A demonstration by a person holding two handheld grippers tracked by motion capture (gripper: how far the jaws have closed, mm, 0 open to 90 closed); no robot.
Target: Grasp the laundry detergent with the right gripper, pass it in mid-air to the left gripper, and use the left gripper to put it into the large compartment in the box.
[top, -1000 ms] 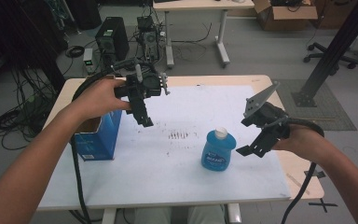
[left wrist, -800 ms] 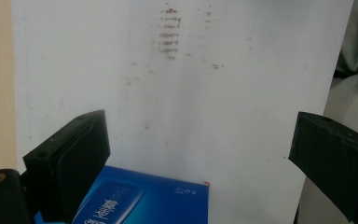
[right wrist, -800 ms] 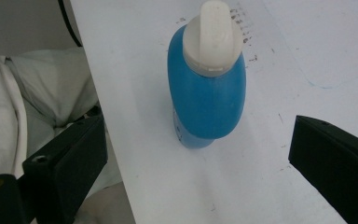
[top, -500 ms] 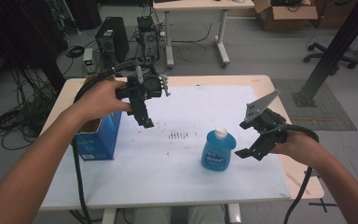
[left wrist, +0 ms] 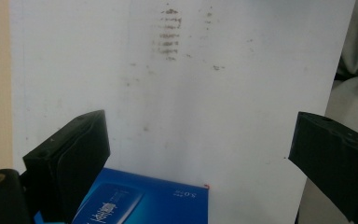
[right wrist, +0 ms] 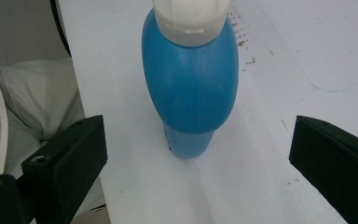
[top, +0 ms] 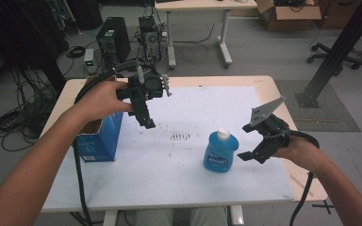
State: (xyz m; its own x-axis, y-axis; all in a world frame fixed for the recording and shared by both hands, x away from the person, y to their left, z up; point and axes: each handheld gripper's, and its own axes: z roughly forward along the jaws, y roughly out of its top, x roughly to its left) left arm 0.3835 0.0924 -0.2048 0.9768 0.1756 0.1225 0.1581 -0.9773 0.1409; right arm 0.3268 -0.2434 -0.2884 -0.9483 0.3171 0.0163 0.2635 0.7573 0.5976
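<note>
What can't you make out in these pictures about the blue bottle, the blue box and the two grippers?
1. Blue bottle: label print too small in the high view; in the right gripper view the top edge cuts off its cap.
2. Blue box: contents hidden by the person's left hand in the high view; cut off by the bottom edge in the left gripper view, print blurred.
3. Right gripper: its grip is hidden under the holding hand.

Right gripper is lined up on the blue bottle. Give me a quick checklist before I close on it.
1. Right gripper jaws open wide: ok.
2. Blue plastic bottle with white cap centred between the jaws: ok.
3. Bottle upright on the white table sheet: ok.
4. Jaws level with the bottle body, not yet touching it: ok.
5. Left gripper open, clear of the bottle, above the open blue cardboard box: ok.
6. Cap tight: cannot tell.
</note>
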